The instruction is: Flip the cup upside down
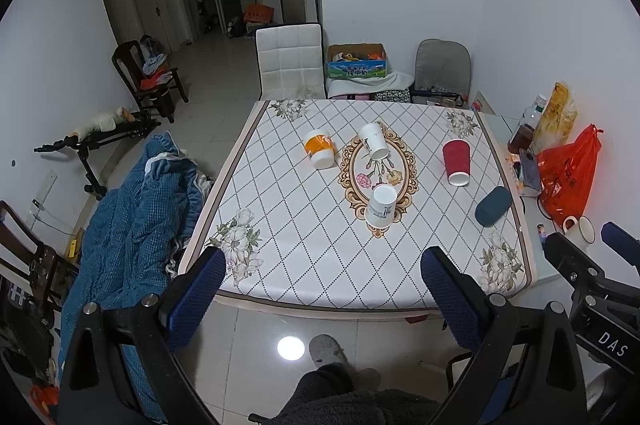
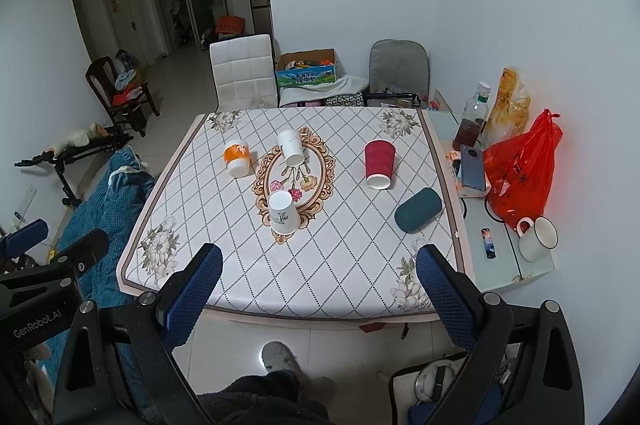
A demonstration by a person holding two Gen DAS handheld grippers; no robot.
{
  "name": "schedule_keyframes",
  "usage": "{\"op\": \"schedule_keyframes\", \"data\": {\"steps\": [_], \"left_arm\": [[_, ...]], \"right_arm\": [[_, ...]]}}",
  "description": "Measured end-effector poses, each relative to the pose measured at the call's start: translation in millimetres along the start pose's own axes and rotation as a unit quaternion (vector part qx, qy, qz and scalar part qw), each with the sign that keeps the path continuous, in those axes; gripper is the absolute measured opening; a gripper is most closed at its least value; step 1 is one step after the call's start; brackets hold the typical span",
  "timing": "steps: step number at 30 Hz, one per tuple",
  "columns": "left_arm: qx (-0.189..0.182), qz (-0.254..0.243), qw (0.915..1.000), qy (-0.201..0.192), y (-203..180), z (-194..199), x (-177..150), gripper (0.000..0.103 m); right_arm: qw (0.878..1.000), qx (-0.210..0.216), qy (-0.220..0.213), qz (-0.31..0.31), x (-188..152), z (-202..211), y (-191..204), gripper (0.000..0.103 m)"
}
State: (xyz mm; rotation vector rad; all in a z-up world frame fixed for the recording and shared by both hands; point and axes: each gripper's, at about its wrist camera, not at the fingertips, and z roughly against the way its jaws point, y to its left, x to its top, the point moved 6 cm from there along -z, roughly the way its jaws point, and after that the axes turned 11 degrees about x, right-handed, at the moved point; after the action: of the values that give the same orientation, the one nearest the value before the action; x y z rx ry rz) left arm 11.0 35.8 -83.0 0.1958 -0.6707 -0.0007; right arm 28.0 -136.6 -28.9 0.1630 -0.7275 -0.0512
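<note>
Several cups sit on the patterned table [image 1: 304, 265] [image 2: 320, 277]. An orange-and-white cup [image 1: 319, 149] [image 2: 237, 158], a white paper cup [image 1: 373, 141] [image 2: 291, 147] and a red cup [image 1: 456, 161] [image 2: 379, 164] lie on their sides. A second white paper cup [image 1: 382, 205] [image 2: 282, 212] stands upside down near the middle. A dark teal cup [image 1: 493, 205] [image 2: 417, 209] lies on its side at the right. My left gripper [image 1: 323, 269] and right gripper [image 2: 319, 265] are both open and empty, held above the table's near edge.
A glass side table [image 2: 516, 265] at the right holds a red plastic bag [image 2: 520, 169], a bottle [image 2: 474, 117], a phone [image 2: 472, 169] and a white enamel mug [image 2: 538, 239]. Chairs [image 2: 244, 73] stand behind the table. A blue quilt [image 1: 132, 225] lies left.
</note>
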Motion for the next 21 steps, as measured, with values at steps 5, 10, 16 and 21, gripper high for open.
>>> {"op": "schedule_keyframes", "data": {"steps": [5,10,16,21], "left_arm": [[0.000,0.000,1.0000,0.000,0.0,-0.1,-0.7,0.100],[-0.002,0.000,1.0000,-0.001,1.9,1.0,-0.1,0.100],[-0.002,-0.001,1.0000,-0.001,1.8,0.9,-0.7,0.100],[-0.002,-0.001,1.0000,-0.002,1.9,0.8,-1.0,0.100]], "right_arm": [[1.000,-0.001,0.000,0.000,-0.4,-0.3,0.0,0.099],[1.000,-0.001,0.000,-0.001,-2.2,0.1,0.0,0.099],[1.000,0.000,0.001,0.000,-0.9,0.3,-0.9,0.099],[1.000,0.000,0.001,0.000,-1.2,0.4,-1.1,0.099]]}}
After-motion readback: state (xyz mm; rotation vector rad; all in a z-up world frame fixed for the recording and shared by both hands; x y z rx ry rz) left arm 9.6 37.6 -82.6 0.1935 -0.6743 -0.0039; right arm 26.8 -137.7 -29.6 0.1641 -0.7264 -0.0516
